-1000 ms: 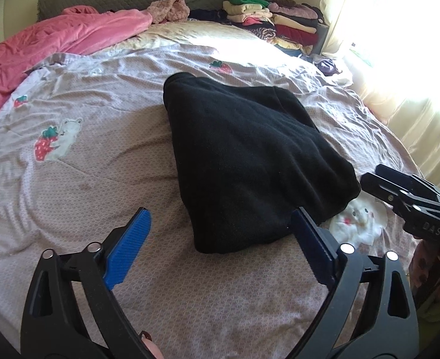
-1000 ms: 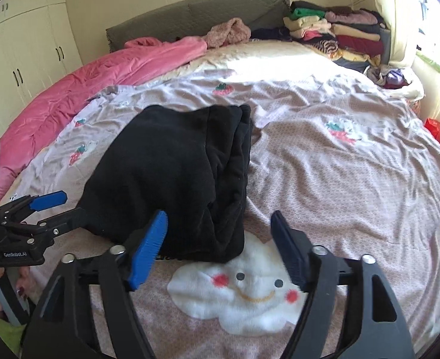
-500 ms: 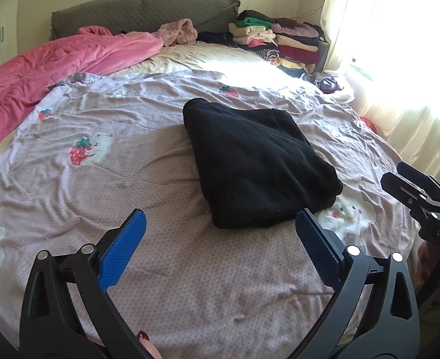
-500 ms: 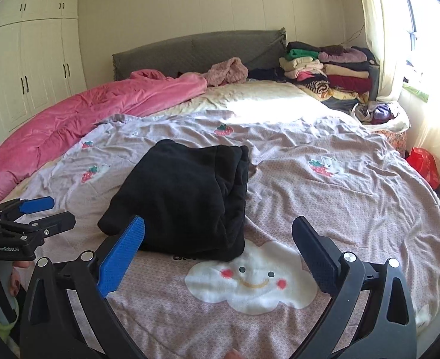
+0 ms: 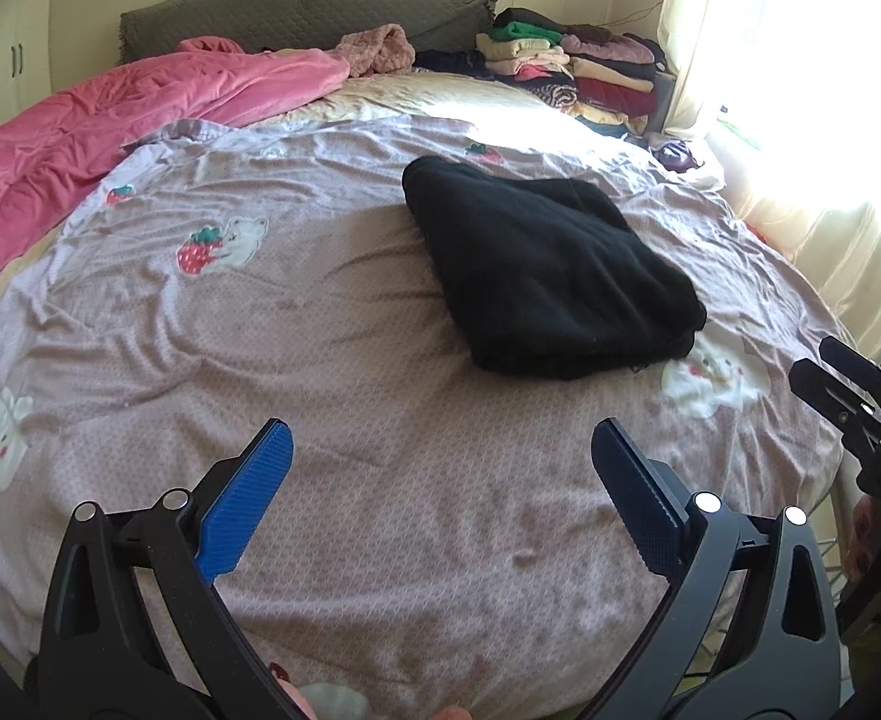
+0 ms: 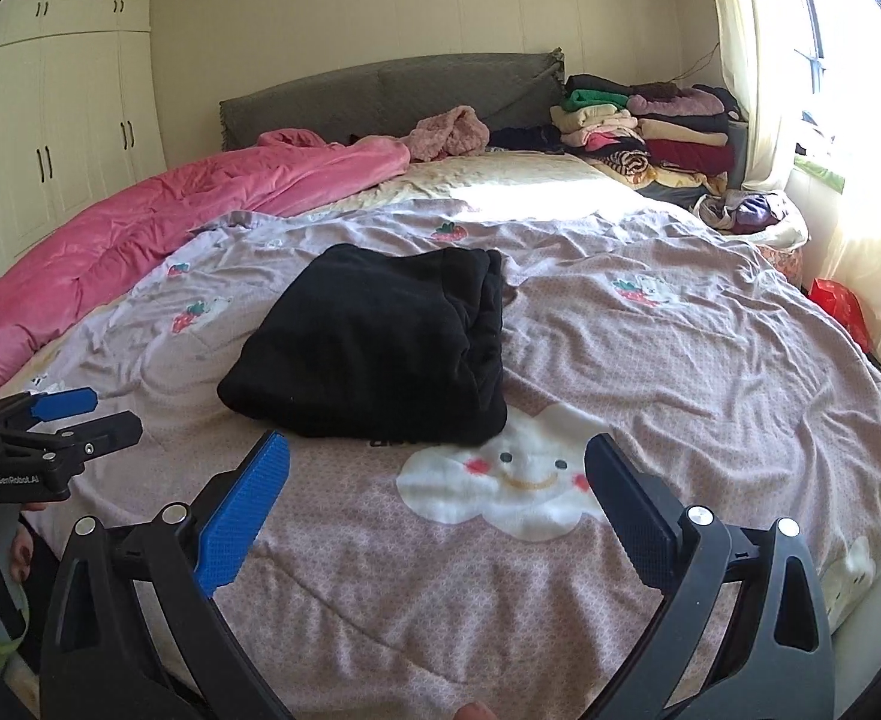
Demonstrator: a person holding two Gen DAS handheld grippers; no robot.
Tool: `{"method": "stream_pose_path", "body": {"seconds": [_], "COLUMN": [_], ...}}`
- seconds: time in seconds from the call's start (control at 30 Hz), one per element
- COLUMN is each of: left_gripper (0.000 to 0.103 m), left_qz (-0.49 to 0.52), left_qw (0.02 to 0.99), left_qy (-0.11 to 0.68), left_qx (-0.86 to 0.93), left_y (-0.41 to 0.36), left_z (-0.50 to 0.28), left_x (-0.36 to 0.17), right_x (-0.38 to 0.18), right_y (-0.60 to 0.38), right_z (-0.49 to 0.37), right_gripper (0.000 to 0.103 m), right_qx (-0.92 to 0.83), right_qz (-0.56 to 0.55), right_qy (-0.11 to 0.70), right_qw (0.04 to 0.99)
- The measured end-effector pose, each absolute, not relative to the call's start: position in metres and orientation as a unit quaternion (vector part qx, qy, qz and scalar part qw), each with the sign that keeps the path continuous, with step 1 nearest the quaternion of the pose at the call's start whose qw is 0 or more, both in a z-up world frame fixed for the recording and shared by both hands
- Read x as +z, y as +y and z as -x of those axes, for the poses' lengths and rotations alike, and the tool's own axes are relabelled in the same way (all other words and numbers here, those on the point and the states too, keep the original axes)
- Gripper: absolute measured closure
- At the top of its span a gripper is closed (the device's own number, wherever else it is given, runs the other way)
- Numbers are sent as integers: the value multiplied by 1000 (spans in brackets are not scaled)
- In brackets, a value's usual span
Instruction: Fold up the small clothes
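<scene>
Folded black garment [image 5: 551, 267] lies on bed sheet [image 5: 380, 480], ahead of both grippers, touching neither. Left gripper [image 5: 440, 480] spread wide, nothing between its pads. Right gripper [image 6: 437, 480] likewise wide, just finished opening. Left gripper body reads "GenRobot.AI"; right gripper shows "DAS".

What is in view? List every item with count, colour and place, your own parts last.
folded garment: one, black, middle of the bed
bedspread: one, mauve with strawberry and cloud prints, covering the bed
quilt: one, pink, bunched along the bed's left side
headboard: one, grey-green, far end
fuzzy garment: one, dusty pink, by the headboard
clothes stack: one, mixed colours, far right corner
wardrobe: one, cream, left wall
curtain: cream, right
left tool: open, empty
right tool: open, empty
</scene>
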State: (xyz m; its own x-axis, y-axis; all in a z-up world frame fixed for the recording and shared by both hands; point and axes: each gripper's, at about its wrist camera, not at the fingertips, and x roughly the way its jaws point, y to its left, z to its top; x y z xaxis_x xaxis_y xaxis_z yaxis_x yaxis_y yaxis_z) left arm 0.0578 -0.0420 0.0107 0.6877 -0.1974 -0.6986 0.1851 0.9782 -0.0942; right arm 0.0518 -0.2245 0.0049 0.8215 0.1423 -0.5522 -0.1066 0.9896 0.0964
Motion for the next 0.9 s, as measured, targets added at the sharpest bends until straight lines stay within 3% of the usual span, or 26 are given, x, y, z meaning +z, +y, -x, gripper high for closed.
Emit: {"method": "stream_pose_path", "body": {"seconds": [0.9], "left_gripper": [9], "left_qz": [16], "left_qw": [916], "left_qy": [389], "left_qx": [-97], "left_y": [-37], "left_z": [-51], "left_x": [6], "right_x": [-24], "right_y": [-212], "right_z": [-46], "right_gripper": [5], "right_qx": [47], "right_qz": [-56], "right_qy": [336], "right_qw": [939]}}
